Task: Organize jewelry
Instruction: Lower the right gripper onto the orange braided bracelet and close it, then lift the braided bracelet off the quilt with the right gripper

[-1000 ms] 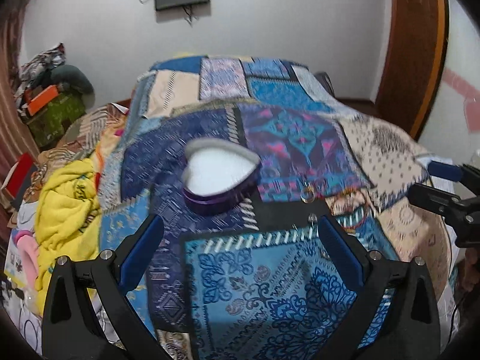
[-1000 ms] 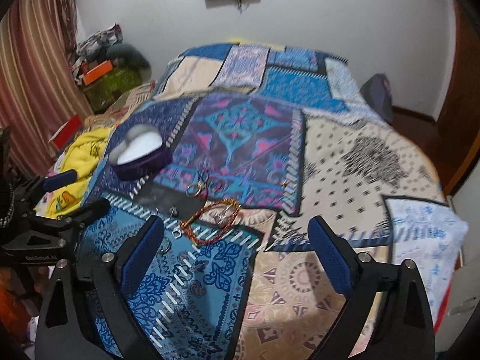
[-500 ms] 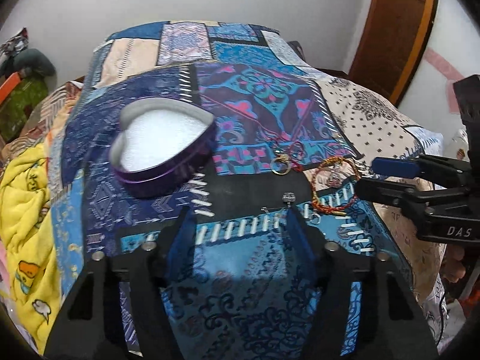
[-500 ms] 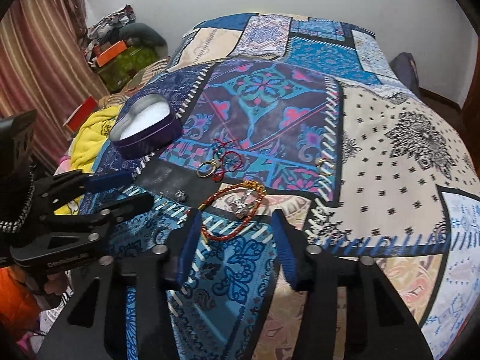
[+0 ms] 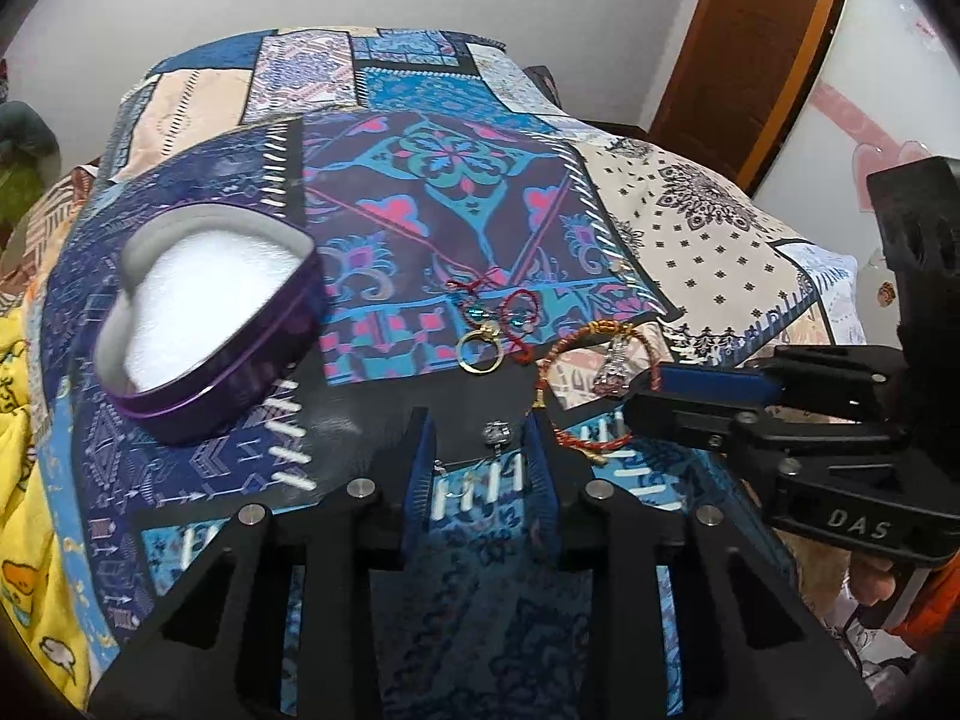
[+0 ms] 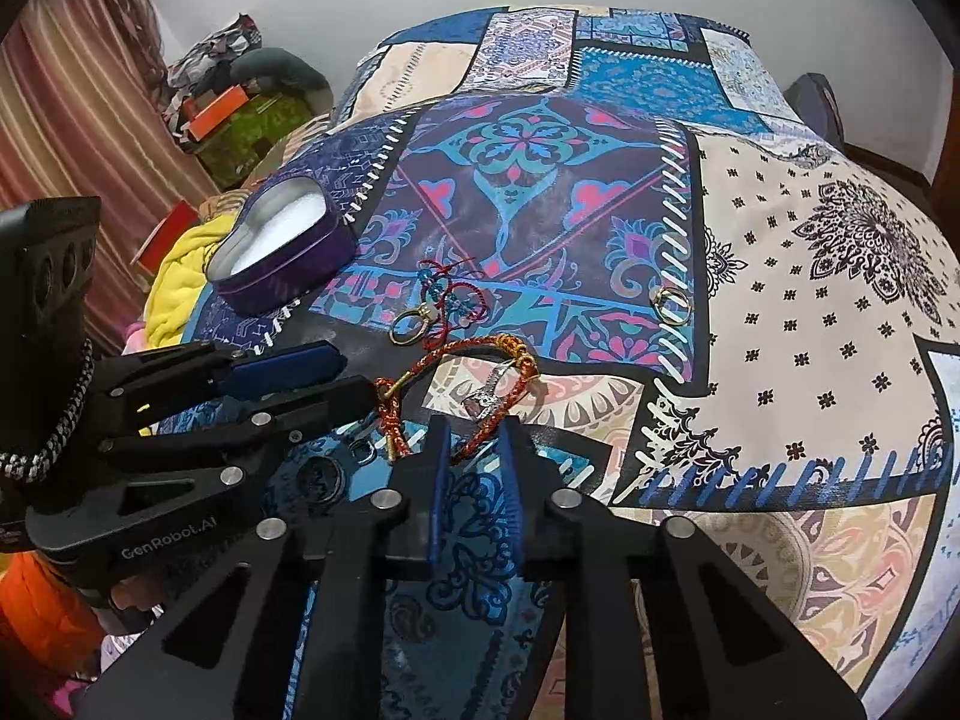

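Observation:
A purple heart-shaped tin (image 5: pixel 204 324) with white lining sits open on the patterned bedspread; it also shows in the right wrist view (image 6: pixel 282 252). A small silver stud (image 5: pixel 497 433) lies just ahead of my left gripper (image 5: pixel 480 450), whose jaws are narrowed around it with a gap. A gold ring (image 5: pixel 478 351), a red cord bracelet (image 5: pixel 510 306) and a red-orange braided bracelet (image 6: pixel 462 384) with a silver charm (image 6: pixel 486 399) lie nearby. My right gripper (image 6: pixel 474 444) is narrowed around the braided bracelet's near edge. Another gold ring (image 6: pixel 671 303) lies to the right.
A yellow blanket (image 5: pixel 24 420) lies at the bed's left edge. Bags and boxes (image 6: pixel 234 114) are piled by the striped curtain. A wooden door (image 5: pixel 750 48) stands at the right. The bedspread (image 6: pixel 810 300) stretches wide to the right.
Both grippers have moved forward and down toward the jewelry and their jaws have narrowed from wide open to a small gap.

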The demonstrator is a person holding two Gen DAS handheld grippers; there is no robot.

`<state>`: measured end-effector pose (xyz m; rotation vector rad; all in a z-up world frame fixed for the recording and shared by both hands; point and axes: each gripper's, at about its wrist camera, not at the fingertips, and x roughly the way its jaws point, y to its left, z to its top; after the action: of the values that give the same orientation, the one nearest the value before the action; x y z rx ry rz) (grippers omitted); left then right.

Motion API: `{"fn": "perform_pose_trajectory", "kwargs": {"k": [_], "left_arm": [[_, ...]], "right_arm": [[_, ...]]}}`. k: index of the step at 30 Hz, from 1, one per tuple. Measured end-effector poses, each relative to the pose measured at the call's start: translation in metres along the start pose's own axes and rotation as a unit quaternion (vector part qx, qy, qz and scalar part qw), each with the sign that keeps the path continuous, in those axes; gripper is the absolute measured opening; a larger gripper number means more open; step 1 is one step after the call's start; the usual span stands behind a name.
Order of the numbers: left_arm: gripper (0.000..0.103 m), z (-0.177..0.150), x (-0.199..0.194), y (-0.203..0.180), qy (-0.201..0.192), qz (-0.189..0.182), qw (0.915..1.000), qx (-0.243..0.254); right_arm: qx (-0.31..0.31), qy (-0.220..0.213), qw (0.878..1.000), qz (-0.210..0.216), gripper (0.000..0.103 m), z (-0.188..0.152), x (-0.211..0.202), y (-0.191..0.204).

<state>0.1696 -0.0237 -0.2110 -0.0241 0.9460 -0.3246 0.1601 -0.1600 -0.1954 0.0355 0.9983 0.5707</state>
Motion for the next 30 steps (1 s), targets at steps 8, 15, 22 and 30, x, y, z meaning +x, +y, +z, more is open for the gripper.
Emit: {"fn": "perform_pose_trajectory", "kwargs": {"k": [8, 15, 22, 30], "left_arm": [[0.012, 0.002, 0.008, -0.004, 0.004, -0.013, 0.9999, 0.001], [0.009, 0.002, 0.006, -0.004, 0.0, -0.009, 0.9999, -0.008], [0.009, 0.001, -0.014, -0.001, -0.02, -0.008, 0.9995, -0.023], [0.009, 0.0, -0.047, 0.002, -0.055, 0.005, 0.9983, -0.021]], "right_arm": [[0.014, -0.008, 1.0, 0.009, 0.005, 0.002, 0.003, -0.002], [0.005, -0.038, 0.999, 0.002, 0.004, 0.004, -0.018, 0.006], [-0.004, -0.06, 0.998, -0.004, 0.003, 0.008, -0.036, 0.015], [0.016, -0.033, 0.999, -0.012, 0.024, 0.008, -0.034, 0.016]]}}
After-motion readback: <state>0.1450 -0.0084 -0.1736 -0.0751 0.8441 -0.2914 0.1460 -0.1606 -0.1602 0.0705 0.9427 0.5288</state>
